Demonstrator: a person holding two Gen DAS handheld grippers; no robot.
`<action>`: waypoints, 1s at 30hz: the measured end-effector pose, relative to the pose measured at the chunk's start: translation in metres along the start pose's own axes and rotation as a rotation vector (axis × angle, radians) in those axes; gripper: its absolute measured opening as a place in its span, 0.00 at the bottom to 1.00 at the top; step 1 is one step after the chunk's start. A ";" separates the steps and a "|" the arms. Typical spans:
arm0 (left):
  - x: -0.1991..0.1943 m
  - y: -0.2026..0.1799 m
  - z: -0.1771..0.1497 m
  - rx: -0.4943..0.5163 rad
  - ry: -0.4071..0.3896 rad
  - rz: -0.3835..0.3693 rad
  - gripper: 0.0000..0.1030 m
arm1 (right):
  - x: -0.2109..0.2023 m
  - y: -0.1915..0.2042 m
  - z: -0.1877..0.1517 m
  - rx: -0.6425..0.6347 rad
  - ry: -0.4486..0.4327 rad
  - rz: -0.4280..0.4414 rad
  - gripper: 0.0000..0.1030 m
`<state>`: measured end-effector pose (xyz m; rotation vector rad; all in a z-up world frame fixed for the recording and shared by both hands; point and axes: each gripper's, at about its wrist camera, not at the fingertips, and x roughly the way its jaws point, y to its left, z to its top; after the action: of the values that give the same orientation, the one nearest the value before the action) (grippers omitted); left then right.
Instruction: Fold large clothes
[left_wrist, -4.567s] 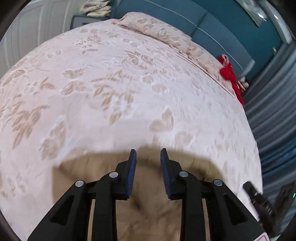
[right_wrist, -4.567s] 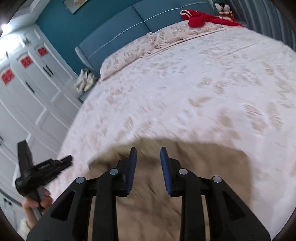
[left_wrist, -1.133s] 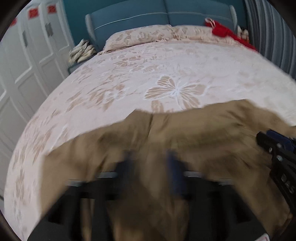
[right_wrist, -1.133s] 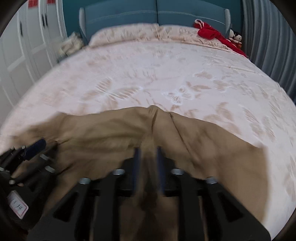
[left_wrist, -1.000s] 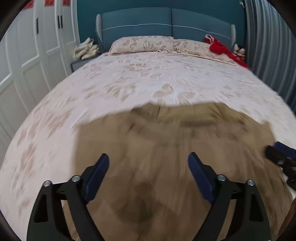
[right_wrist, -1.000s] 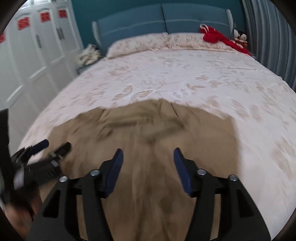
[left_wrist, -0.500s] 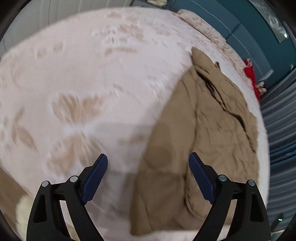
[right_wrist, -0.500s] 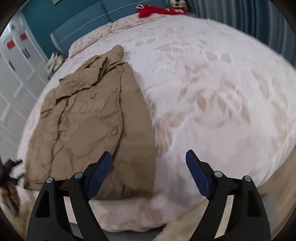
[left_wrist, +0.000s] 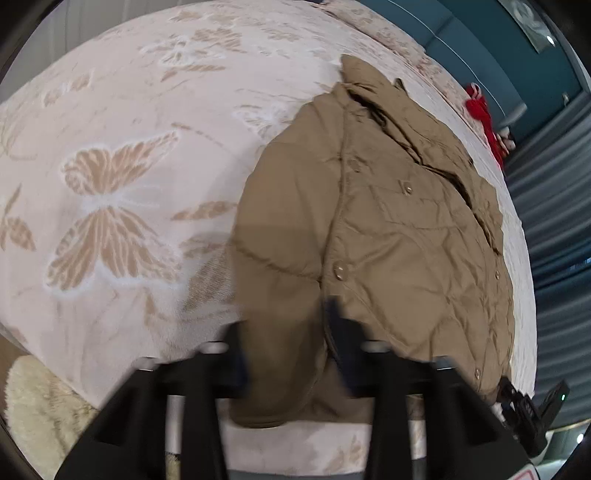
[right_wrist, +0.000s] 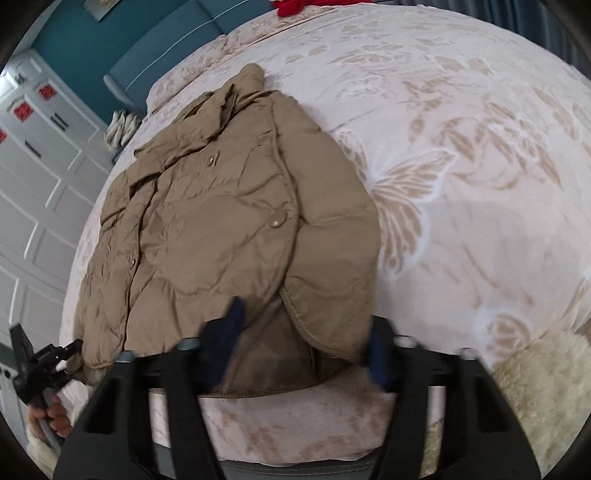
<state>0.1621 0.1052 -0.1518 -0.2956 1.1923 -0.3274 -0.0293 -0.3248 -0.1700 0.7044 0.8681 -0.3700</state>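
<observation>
Tan quilted cloth fills the middle of my left wrist view: the jacket lies front-up on the bed, collar toward the headboard, hem hanging near the bed's foot edge just in front of me. My left gripper is blurred with motion, its fingers either side of the near sleeve at the hem; the gap between them looks partly narrowed, but I cannot tell whether they are spread or already pinching the cloth. At the lower right of this view I can see my right gripper's tool at the far hem corner, and a red garment lies up by the pillows, well apart from the jacket.

From the right wrist view the jacket sits to the left of centre on the butterfly-patterned bedspread. My right gripper is also smeared, fingers apart and straddling the sleeve edge and hem, not yet pinching anything that I can see. My left hand shows at the lower left, holding its tool beside the other hem corner.

As I judge it, the step is to take both lower corners for the first fold. I should catch all layers of the padded cloth, grip at matching heights, and lift evenly so the slick filling does not slide sideways.
</observation>
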 end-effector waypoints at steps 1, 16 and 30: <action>-0.003 -0.001 0.000 0.005 0.000 -0.009 0.07 | -0.001 0.002 0.002 -0.006 0.004 -0.010 0.21; -0.170 -0.027 -0.048 0.303 0.008 -0.026 0.01 | -0.163 0.036 -0.036 -0.372 0.066 0.097 0.04; -0.227 -0.080 0.015 0.285 -0.320 -0.027 0.02 | -0.214 0.063 0.047 -0.237 -0.289 0.208 0.03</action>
<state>0.0935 0.1231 0.0785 -0.1094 0.8156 -0.4500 -0.0965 -0.3082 0.0478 0.5002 0.5469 -0.1726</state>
